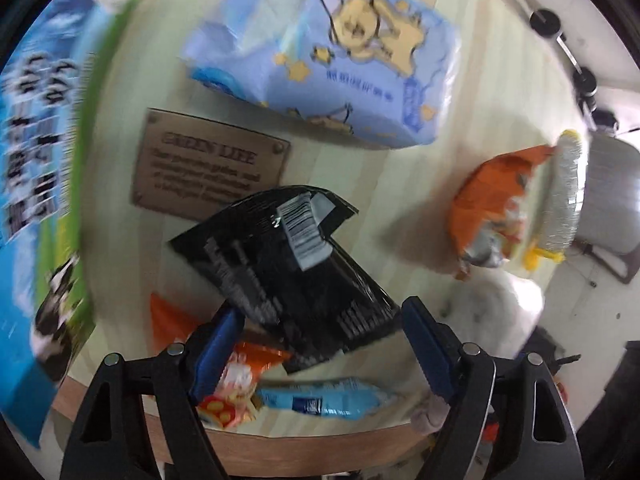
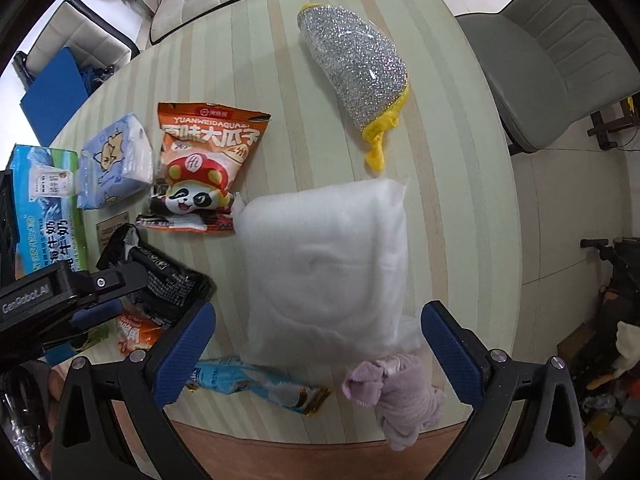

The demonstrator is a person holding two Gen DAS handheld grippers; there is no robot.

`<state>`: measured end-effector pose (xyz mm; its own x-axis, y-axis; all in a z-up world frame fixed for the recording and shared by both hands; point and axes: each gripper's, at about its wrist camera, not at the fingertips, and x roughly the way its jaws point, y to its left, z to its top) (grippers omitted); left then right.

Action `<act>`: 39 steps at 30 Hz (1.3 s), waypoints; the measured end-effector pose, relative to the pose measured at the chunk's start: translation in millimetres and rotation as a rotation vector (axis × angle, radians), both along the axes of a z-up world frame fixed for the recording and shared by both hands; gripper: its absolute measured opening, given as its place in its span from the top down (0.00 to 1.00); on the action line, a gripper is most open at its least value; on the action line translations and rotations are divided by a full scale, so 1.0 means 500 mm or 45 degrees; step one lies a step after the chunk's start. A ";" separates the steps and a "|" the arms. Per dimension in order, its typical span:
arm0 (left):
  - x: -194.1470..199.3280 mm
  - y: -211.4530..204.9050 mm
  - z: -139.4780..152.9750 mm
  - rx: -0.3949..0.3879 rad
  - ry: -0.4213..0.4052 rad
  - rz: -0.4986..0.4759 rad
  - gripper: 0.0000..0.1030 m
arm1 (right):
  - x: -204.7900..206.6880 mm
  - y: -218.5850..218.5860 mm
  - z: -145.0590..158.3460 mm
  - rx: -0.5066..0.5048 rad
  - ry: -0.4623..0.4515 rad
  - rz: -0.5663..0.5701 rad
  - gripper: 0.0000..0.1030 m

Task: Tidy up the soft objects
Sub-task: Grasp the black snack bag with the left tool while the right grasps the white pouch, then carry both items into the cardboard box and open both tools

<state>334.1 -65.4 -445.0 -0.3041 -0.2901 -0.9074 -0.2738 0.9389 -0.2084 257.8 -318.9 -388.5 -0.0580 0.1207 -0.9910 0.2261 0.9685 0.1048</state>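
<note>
Gaping wide and empty, the left gripper (image 1: pixel 320 344) straddles the black packet (image 1: pixel 280 264), which lies tilted across an orange packet (image 1: pixel 180 320); closing here could catch both at once or let the slick film slide out. Equally wide and empty, the right gripper (image 2: pixel 316 344) frames the near edge of the white pillow bag (image 2: pixel 324 264), so a shallow bite might pinch only loose plastic and drag it onto the lilac cloth (image 2: pixel 400 396) and blue wrapper (image 2: pixel 256 384) near the table (image 2: pixel 460 160) edge.
</note>
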 end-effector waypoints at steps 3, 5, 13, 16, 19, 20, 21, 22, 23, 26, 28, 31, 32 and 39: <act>0.014 -0.020 0.004 0.046 -0.015 -0.043 0.22 | 0.009 0.006 -0.015 -0.048 -0.007 0.030 0.00; 0.018 -0.031 0.013 0.069 -0.018 -0.080 0.22 | 0.017 0.009 -0.026 -0.072 -0.004 0.048 0.00; -0.015 -0.025 0.080 0.143 -0.133 -0.121 0.55 | 0.041 0.033 -0.100 -0.024 0.114 0.031 0.00; -0.032 -0.032 0.113 0.186 -0.191 -0.164 0.57 | 0.040 0.037 -0.126 0.008 0.119 0.013 0.05; -0.052 -0.038 0.149 0.194 -0.230 -0.185 0.58 | 0.027 0.042 -0.132 0.004 0.080 0.037 0.13; -0.056 -0.045 0.164 0.194 -0.250 -0.191 0.58 | 0.023 0.042 -0.131 0.013 0.063 0.038 0.14; -0.060 -0.047 0.180 0.194 -0.265 -0.196 0.58 | 0.019 0.040 -0.127 0.027 0.048 0.035 0.18; -0.063 -0.047 0.196 0.197 -0.278 -0.204 0.59 | 0.013 0.034 -0.120 0.040 0.035 0.033 0.21; -0.066 -0.046 0.217 0.189 -0.294 -0.207 0.59 | 0.009 0.033 -0.117 0.051 0.020 0.035 0.22; -0.067 -0.043 0.285 0.144 -0.347 -0.199 0.59 | 0.000 0.032 -0.085 0.105 -0.021 0.030 0.25; -0.074 -0.028 0.352 0.115 -0.399 -0.196 0.59 | -0.008 0.033 -0.060 0.139 -0.055 0.028 0.25; -0.093 0.007 0.455 0.055 -0.473 -0.175 0.59 | -0.019 0.042 -0.013 0.204 -0.115 0.028 0.25; -0.101 0.025 0.497 0.038 -0.501 -0.169 0.59 | -0.024 0.047 0.003 0.224 -0.138 0.031 0.25; -0.148 0.159 0.657 -0.044 -0.632 -0.085 0.59 | -0.048 0.103 0.236 0.360 -0.308 0.147 0.25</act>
